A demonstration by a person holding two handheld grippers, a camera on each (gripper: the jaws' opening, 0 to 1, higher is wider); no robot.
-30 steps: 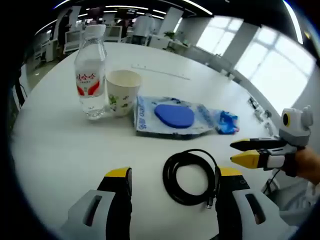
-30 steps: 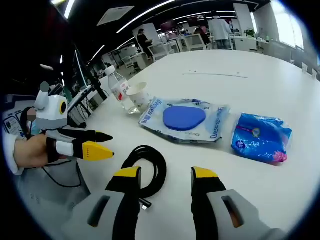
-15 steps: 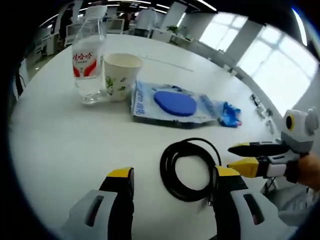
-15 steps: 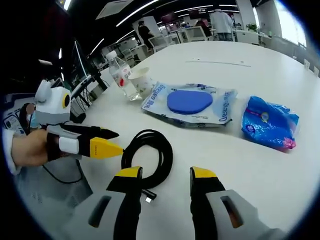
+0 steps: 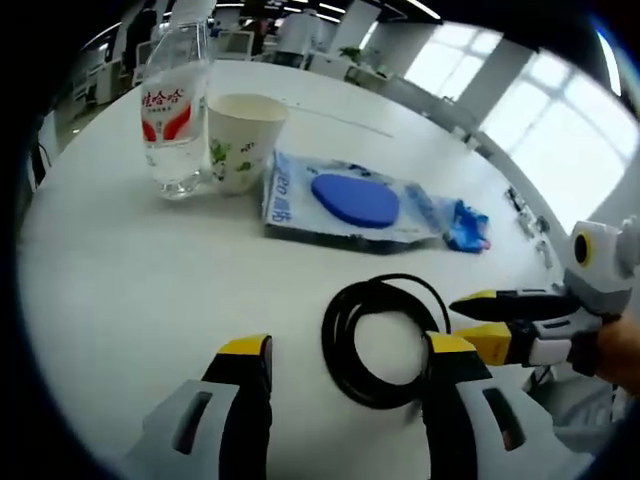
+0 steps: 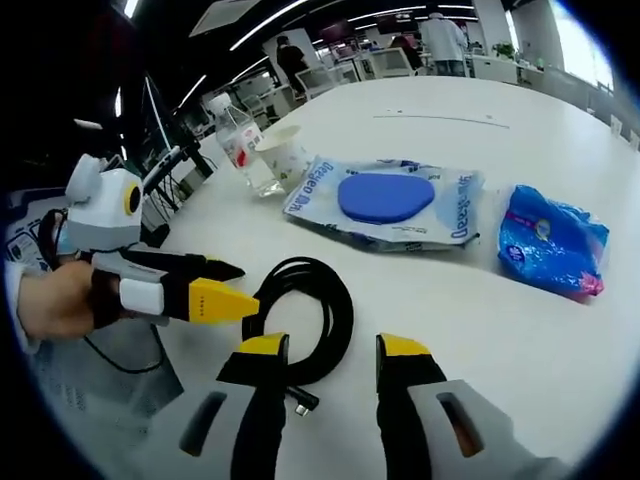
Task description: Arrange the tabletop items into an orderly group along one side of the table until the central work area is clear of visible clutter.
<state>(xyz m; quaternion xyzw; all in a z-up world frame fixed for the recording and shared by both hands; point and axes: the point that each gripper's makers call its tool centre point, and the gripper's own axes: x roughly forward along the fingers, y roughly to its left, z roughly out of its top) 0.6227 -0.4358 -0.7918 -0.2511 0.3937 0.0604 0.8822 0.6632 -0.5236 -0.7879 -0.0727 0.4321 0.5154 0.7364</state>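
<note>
I hold both yellow-tipped grippers, left gripper [image 5: 345, 352] and right gripper [image 6: 326, 347], spread and empty around the coiled black cable [image 5: 385, 340] at lower centre of the white table [image 5: 120, 270], apparently about to grasp it; next, close on its loop.

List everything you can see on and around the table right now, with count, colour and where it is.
Water bottle: one, clear with a red label, far end of the row, beside the cup.
Paper cup: one, white with green print, next to the bottle.
Wipes pack: one, white and blue, middle of the table.
Small packet: one, blue, beside the wipes pack.
Cable: one, black, coiled, near the table edge.
Table: one, white.
Left tool: yellow-tipped, open, over the cable.
Right tool: yellow-tipped, open, at the cable.
</note>
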